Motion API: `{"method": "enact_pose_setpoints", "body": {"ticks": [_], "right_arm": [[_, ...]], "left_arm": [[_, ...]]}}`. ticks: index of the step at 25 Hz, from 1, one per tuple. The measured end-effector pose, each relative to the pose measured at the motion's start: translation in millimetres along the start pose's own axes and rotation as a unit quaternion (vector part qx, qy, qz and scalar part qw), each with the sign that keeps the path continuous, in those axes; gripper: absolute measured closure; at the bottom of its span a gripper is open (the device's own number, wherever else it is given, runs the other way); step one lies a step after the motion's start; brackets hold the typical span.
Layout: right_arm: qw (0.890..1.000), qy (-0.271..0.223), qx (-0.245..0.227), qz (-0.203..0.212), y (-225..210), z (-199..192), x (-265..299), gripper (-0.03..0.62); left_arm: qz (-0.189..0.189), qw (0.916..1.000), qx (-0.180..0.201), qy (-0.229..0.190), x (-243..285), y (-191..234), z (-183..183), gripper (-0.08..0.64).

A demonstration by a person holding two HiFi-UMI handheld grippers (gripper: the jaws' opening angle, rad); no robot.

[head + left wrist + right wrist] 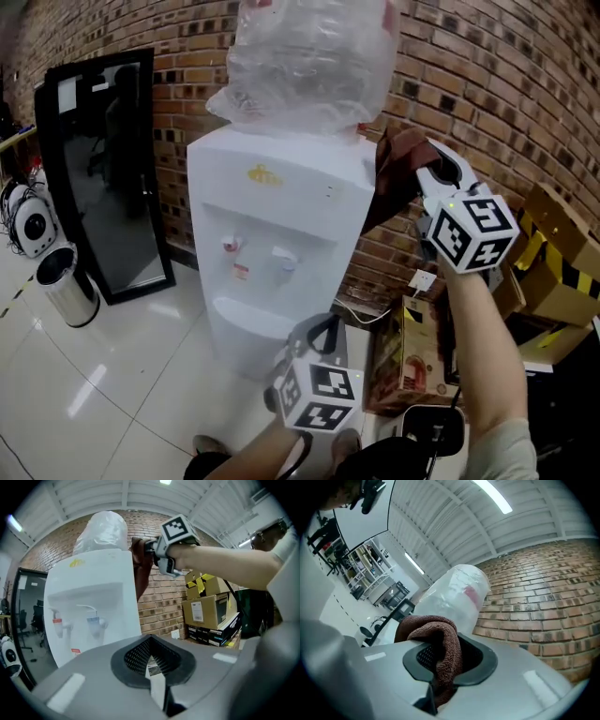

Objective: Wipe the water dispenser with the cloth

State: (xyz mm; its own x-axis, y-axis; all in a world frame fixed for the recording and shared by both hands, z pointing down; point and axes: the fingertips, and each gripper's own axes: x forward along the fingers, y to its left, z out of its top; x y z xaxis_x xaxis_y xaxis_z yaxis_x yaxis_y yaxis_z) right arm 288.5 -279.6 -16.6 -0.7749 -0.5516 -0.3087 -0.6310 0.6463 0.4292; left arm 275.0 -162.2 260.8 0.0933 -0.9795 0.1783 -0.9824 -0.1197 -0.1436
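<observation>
Leftmost, a black-framed glass panel (112, 169) leans on the brick wall (487, 84), with a small steel bin (67, 286) on the floor at its foot.

The white water dispenser (272, 216) stands at the middle against the wall. A bottle wrapped in clear plastic (305, 61) sits on its top.

Low in front of the dispenser's base, the left gripper (319, 328) points at the tap recess. Its jaws are drawn together with nothing between them.

At the dispenser's top right corner is the brown cloth (394, 173). It hangs from the right gripper (424, 173), which is held high beside the cabinet's right side. That gripper's own view shows the jaws narrowed on a bunched fold of the cloth (440, 644), with terry spilling over the pads. The cloth is at the cabinet's right edge, but I cannot tell whether it presses on it.

Cardboard boxes (553, 272) are stacked at the far right.

The cloth looks light, soft and limp, so it will drape and slide, not push. The present hold on a thick fold seems sound, provided a loose flap is left to lie flat on the panel. The cabinet's smooth, hard plastic should wipe easily. It is tall, with the bottle on top, so moderate pressure seems wise.
</observation>
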Motion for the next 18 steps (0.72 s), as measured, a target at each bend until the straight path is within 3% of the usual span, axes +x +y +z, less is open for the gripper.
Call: {"method": "enact_pose_setpoints", "body": {"ticks": [4, 8, 14, 18], "right_arm": [[0.999, 0.038, -0.017, 0.009, 1.1, -8.8, 44.4, 0.518], [0.999, 0.046, -0.008, 0.015, 10.3, -26.6, 67.7, 0.518], [0.999, 0.017, 0.050, 0.001, 8.2, -40.4, 56.5, 0.518], [0.998, 0.014, 0.065, -0.013, -0.1, -53.7, 41.9, 0.518]], "left_arm": [[-0.007, 0.9999, -0.009, -0.004, 2.5, 2.6, 0.2, 0.560], [-0.003, 0.9998, -0.017, -0.011, 6.7, 9.2, 3.1, 0.560], [0.011, 0.9998, -0.016, -0.006, 10.3, 16.0, -3.4, 0.560], [0.016, 0.9998, -0.011, -0.004, 15.4, 13.0, -6.7, 0.560]]}}
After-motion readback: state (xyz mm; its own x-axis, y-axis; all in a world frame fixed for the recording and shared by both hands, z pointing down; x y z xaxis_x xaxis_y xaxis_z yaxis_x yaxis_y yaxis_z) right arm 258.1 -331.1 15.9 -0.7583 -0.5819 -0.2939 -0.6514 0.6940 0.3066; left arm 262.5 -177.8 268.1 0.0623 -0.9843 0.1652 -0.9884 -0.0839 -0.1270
